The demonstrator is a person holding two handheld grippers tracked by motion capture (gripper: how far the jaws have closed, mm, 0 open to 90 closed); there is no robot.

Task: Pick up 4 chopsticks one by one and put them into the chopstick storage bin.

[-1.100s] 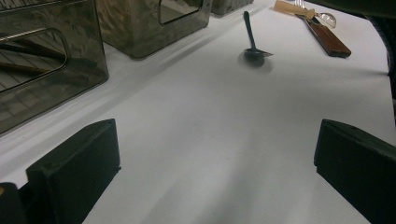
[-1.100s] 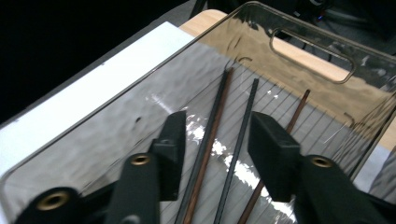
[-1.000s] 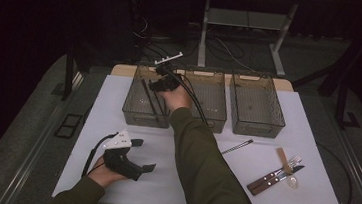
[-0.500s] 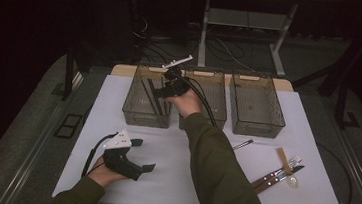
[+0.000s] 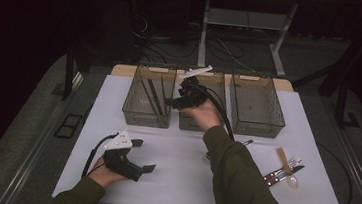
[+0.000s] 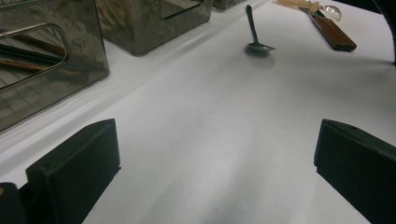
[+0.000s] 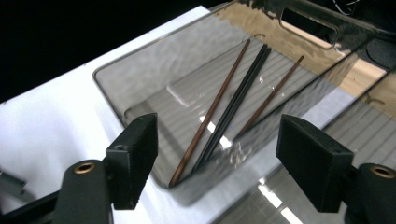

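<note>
From the high view we see a white table (image 5: 181, 182) with three smoky transparent bins along its far edge: the left bin (image 5: 147, 104), the middle bin (image 5: 202, 119) and the right bin (image 5: 256, 105). The right gripper (image 5: 175, 103) hangs above the wall between the left and middle bins, its jaws apart with nothing between them; they have just been opening. The chopsticks (image 5: 153, 95) lie inside the left bin, slanted along its floor. The left gripper (image 5: 144, 154) rests near the table's near left edge in the person's left hand (image 5: 104, 174), jaws spread and empty. On the right of the table lie a spoon (image 5: 243, 143) and, farther right, a cluster of cutlery (image 5: 285, 170). In the left gripper view we look between two wide-set black jaws at bare white tabletop; the spoon (image 6: 254, 35) lies ahead, well apart from the jaws, and a wooden-handled knife (image 6: 332, 33) lies beyond it, while the left bin (image 6: 44, 70) stands at the left with chopsticks showing through its wall. In the right gripper view the jaws stand wide above the left bin (image 7: 140, 88), holding nothing, and the chopsticks (image 7: 233, 105) lie on the ribbed bottom: two brown ones and a black pair between them, their lower ends gathered toward one corner.
</note>
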